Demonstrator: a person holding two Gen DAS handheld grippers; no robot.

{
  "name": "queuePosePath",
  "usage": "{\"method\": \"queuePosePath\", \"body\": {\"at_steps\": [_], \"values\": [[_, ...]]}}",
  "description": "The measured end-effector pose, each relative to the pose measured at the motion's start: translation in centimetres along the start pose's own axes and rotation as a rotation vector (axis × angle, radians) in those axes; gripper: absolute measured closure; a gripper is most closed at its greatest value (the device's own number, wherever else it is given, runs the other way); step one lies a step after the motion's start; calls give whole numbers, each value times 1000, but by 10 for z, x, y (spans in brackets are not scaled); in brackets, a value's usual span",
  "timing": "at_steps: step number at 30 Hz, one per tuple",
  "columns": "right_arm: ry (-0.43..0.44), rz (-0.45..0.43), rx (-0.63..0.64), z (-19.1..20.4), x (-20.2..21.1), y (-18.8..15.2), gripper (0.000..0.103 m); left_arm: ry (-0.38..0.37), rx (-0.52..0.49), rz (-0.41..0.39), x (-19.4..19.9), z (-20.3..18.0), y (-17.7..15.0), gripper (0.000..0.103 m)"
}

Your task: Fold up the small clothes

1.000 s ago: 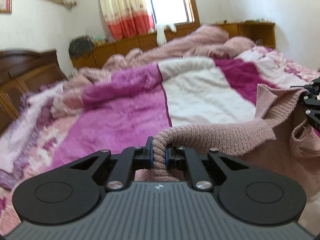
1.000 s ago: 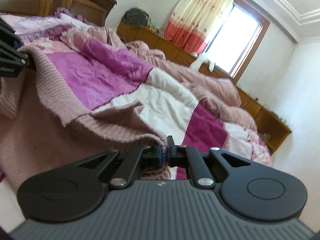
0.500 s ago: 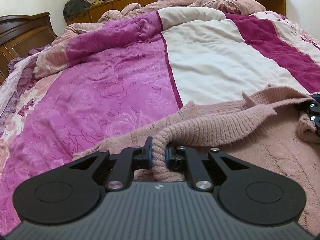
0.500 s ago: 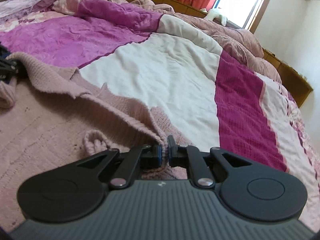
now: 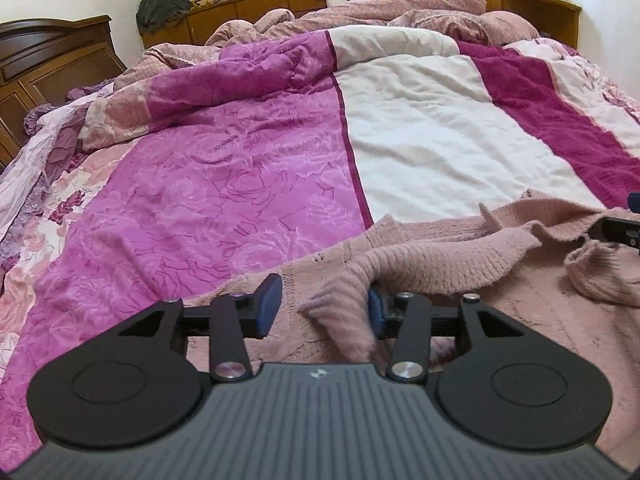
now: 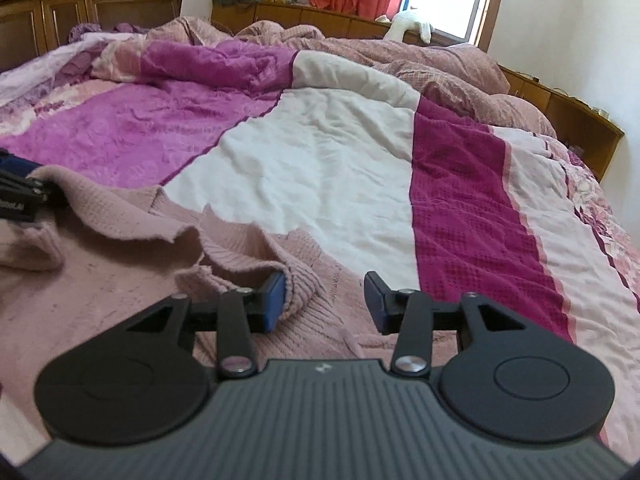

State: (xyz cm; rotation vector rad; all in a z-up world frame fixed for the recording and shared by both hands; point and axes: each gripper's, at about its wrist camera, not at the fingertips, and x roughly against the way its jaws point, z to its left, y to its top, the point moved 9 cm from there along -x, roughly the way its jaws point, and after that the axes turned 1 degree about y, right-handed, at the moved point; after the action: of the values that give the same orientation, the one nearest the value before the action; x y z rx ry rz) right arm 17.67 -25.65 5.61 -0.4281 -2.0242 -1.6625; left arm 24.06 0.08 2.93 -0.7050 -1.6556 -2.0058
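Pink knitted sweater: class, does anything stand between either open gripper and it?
No. The pink knitted sweater lies right at the left gripper and the right gripper, folds of knit between the fingers; nothing else intervenes.

Small pale logo mark on ribbed grey body of left gripper (image 5: 322, 309), too small to read; same mark on ribbed grey body of right gripper (image 6: 325, 301), likewise unreadable; white lettering on black part of left gripper at left edge of right wrist view, blurred and cut off, illegible; no other text, numbers, signs legible.
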Motion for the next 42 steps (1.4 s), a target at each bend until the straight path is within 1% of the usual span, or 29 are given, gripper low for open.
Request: {"method": "queuePosePath", "body": {"at_steps": [4,6,7,11,14,19,23,28,31,37,38,39,40,41,42], "values": [[6,-29,-11,-3,22,1,55,13,-9,-23,22,8,1,45],[13,-34,-17,-4,31,-2,46,11,-11,-32,35,14,-1,39],[17,-37,-21,-4,35,-4,44,8,-4,-35,41,17,-3,38],[57,-24,-20,3,42,-15,43,-16,18,-31,58,25,-11,37],[79,-4,1,11,41,-23,43,-54,17,-28,68,24,-19,37],[88,21,21,19,31,-31,43,-129,-70,-27,77,0,-33,37],[86,41,32,21,22,-38,43,-158,-144,-14,69,-22,-41,37],[96,58,29,23,13,-46,44,-165,-180,15,47,-36,-51,37],[100,56,27,23,9,-46,44,-145,-199,27,32,-39,-53,37],[93,46,65,27,2,-42,45,-105,-216,3,14,-44,-47,39],[89,39,76,29,1,-41,46,-99,-220,-1,13,-45,-46,44],[91,35,87,31,-1,-40,51,-95,-224,-9,11,-46,-45,58],[95,32,93,32,-2,-39,55,-97,-226,-15,11,-47,-44,67],[101,32,96,34,-3,-39,70,-97,-224,-16,10,-48,-43,84],[107,31,103,36,-3,-38,82,-93,-215,-21,10,-47,-41,91]]}}
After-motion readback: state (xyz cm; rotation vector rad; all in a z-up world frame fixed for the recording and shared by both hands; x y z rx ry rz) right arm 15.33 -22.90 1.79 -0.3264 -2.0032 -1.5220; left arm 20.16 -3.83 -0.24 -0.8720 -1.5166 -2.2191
